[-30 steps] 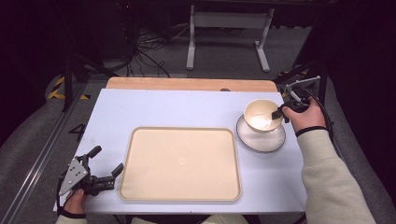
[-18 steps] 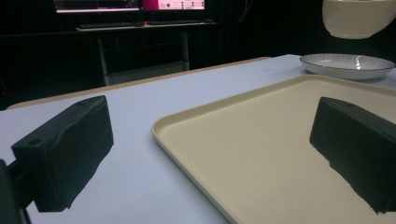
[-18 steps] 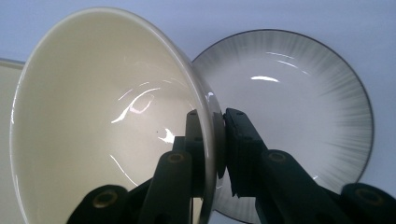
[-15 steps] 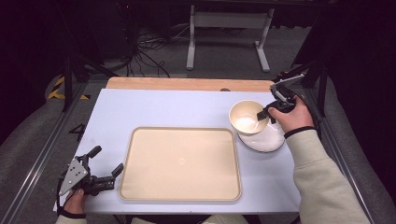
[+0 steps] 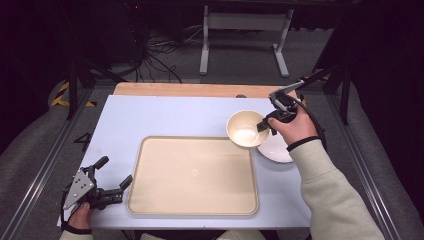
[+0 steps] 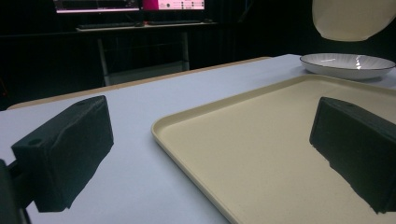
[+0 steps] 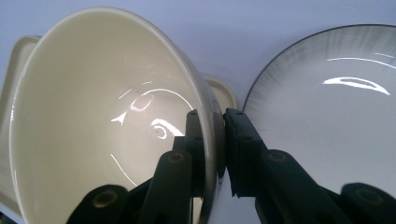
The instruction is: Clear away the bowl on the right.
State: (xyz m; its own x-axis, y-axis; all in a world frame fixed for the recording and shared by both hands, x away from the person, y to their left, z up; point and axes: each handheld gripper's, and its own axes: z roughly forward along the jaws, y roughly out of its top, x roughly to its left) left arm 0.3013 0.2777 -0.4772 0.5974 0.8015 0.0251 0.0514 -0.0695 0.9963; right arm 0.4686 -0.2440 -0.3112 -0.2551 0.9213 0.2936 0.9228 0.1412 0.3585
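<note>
Bowl [image 5: 245, 129] now off plate [image 5: 278, 148], nearer tray [image 5: 192, 175]

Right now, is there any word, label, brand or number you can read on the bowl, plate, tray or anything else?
None readable.
Bowl, plate and tray: no print.
Screen strip in the left gripper view: bright, but its text is too small and blurred to read.

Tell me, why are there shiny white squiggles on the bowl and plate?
Glare: in the right gripper view, lamps mirror as bright streaks inside the glossy bowl and on the plate; in the left gripper view the plate glints too, against a dark background.
</note>
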